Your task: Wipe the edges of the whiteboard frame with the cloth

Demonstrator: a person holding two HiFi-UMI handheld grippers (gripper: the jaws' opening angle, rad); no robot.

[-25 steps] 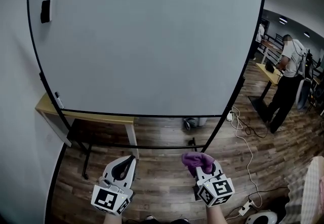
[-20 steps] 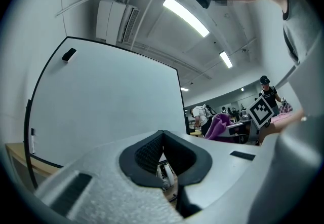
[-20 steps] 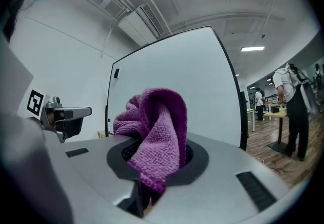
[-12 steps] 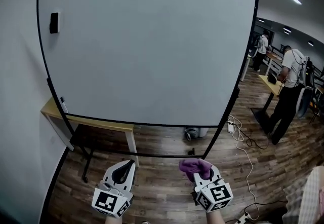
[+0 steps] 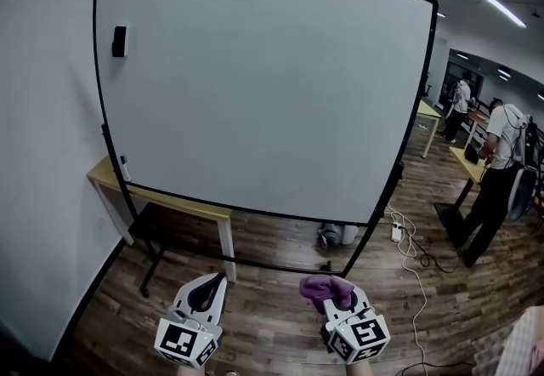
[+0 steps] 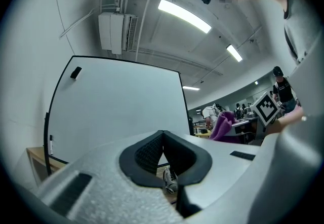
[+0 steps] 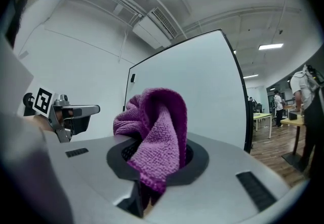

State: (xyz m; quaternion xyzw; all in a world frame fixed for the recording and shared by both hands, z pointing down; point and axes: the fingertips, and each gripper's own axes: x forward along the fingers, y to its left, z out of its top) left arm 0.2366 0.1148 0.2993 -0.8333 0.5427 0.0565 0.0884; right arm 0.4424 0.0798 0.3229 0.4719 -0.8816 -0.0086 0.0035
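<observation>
Purple cloth point(image 5: 325, 287) is bunched and clamped in the right gripper point(image 5: 333, 298) jaws, spilling over the tips. It is held low in front of the whiteboard point(image 5: 263, 85), below the frame point(image 5: 255, 211) bottom edge near its bottom-right corner, not touching it. Left gripper point(image 5: 206, 287) jaws are closed tip to tip with nothing between, level with the right one and also clear of the board. A black block point(image 5: 119, 41) sits at the board's top-left corner, and a person point(image 5: 501, 170) stands well off to the right.
</observation>
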